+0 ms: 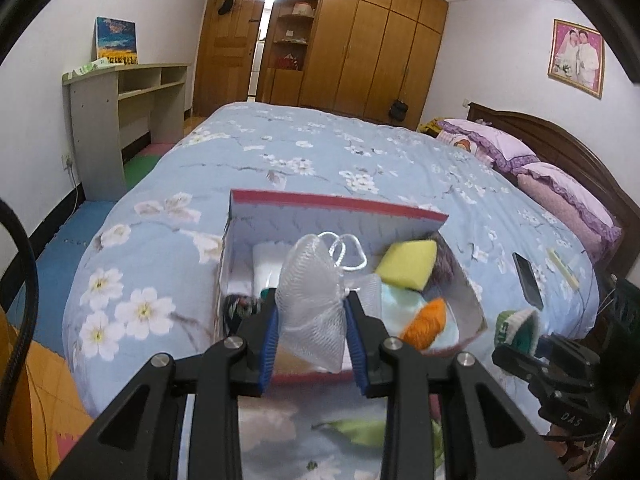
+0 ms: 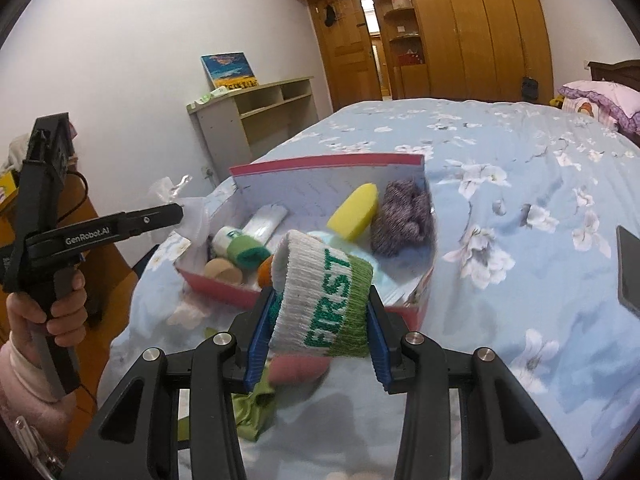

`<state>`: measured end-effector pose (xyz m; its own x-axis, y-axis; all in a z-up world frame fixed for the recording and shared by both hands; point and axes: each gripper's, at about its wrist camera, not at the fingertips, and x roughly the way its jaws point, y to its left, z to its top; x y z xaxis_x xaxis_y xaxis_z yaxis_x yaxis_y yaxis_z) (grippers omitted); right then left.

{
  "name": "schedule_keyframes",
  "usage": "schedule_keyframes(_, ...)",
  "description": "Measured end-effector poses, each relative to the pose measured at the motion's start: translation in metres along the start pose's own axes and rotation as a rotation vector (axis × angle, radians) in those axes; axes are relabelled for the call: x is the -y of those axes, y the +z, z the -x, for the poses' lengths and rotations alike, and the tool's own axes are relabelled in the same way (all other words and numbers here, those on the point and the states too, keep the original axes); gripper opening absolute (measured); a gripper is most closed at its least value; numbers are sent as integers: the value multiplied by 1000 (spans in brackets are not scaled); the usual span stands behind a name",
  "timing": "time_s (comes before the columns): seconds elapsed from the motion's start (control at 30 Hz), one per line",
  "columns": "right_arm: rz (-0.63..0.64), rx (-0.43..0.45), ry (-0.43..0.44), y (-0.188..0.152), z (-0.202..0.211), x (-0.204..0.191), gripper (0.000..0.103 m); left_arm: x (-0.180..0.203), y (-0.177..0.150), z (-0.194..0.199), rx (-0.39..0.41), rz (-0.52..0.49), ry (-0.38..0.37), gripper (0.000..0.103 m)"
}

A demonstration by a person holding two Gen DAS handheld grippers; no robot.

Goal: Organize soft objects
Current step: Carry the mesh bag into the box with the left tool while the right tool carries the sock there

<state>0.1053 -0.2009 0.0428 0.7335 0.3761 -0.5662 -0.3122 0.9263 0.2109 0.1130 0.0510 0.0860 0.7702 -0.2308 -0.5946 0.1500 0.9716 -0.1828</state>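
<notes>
Both grippers pinching soft items above open box on bed.
Left gripper (image 1: 312, 320) clamps white mesh pouch (image 1: 310, 300); right gripper (image 2: 320, 320) clamps rolled "FIRST" knit sock (image 2: 324, 296). Red box (image 2: 332, 160) beyond holds yellow sponge (image 2: 354, 210), purple yarn (image 2: 402, 216).

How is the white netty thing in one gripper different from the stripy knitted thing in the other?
The white mesh pouch is see-through with a cord loop; the white-and-green knitted cuff is thick and bears green letters. The left gripper holds the pouch; the right gripper holds the cuff. Both are soft, squeezed between blue-padded jaws near the red-edged box.
</notes>
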Motion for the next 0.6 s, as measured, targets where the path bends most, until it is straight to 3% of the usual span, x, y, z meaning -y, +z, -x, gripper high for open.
schedule_keyframes(0.6, -31, 19, -96, 24, -35, 30, 43, 17, 31, -83, -64, -12, 14, 32)
